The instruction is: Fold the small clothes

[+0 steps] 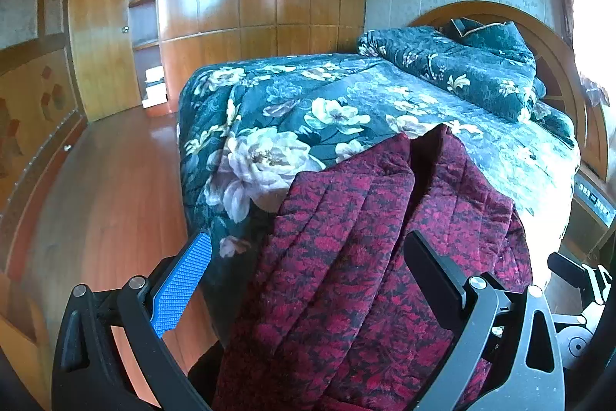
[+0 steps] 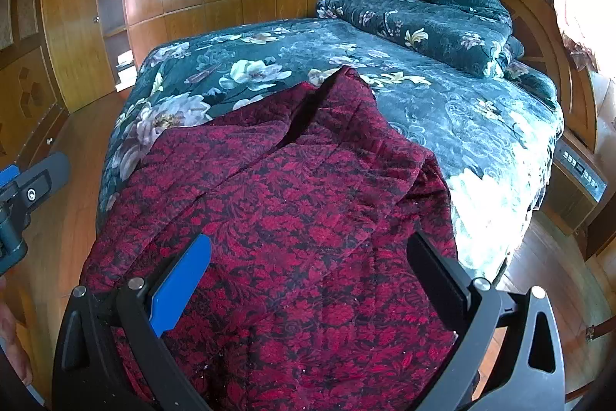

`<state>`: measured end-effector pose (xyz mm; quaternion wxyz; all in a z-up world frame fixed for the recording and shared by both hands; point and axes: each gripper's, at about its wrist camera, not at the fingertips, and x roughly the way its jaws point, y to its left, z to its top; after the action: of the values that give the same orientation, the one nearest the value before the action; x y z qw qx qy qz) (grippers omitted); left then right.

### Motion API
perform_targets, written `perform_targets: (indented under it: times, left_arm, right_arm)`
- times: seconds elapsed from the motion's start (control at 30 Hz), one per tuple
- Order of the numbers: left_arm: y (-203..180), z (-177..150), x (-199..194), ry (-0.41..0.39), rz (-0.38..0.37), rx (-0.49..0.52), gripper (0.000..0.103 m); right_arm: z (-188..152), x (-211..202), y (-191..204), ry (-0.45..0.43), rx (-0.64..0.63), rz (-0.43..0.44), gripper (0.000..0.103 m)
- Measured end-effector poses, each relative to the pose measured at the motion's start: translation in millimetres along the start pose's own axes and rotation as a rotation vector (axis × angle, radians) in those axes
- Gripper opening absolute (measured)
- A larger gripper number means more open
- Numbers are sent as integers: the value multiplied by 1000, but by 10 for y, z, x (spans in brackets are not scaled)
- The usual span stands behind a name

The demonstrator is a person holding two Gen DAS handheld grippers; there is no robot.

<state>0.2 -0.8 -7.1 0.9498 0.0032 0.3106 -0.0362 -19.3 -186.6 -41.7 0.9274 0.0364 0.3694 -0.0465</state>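
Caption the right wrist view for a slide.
Open right gripper above a red quilted garment draped over the foot of a floral-covered bed.

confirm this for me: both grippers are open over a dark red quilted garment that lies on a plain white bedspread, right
Not quite. The bedspread is not plain white: it is dark teal with large pale flowers, as the right wrist view shows clearly. The rest holds: the left gripper and the right gripper both have their jaws spread wide, and the dark red quilted garment lies on the bed beneath them.
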Motion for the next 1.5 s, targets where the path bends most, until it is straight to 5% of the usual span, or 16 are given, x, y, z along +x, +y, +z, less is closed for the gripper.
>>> perform_targets:
  times: [0.3, 0.37, 0.47, 0.53, 0.67, 0.93, 1.13, 1.2, 1.27, 1.37, 1.5]
  left_arm:
    - [38, -32, 108, 26, -12, 33, 99]
    - [41, -44, 149, 47, -29, 78, 99]
    - [130, -80, 191, 78, -62, 93, 99]
    - [209, -132, 247, 123, -109, 98, 99]
    - [284, -268, 293, 173, -235, 116, 99]
    - [171, -488, 525, 262, -249, 234, 77]
    - [84, -671, 702, 328, -311, 305, 73]
    - [88, -670, 730, 330, -320, 290, 56]
    - [171, -583, 688, 326, -379, 239, 40]
    - [282, -498, 691, 342, -442, 186, 14]
    - [424, -315, 706, 326, -466, 97, 10]
  right_arm:
    - [-4, 96, -49, 26, 9, 42, 101]
    - [0, 126, -96, 46, 29, 121, 101]
    - [-41, 310, -376, 185, 219, 454, 101]
    - [-116, 433, -508, 264, 315, 595, 97]
    - [-228, 639, -611, 354, 421, 733, 76]
    - [-193, 830, -651, 433, 458, 777, 69]
    - [-246, 968, -842, 424, 461, 766, 61]
    - [-197, 1027, -756, 410, 410, 746, 54]
    - [-96, 996, -682, 372, 346, 702, 20]
    - [94, 827, -720, 290, 280, 706, 15]
    - [406, 541, -960, 158, 212, 678, 13]
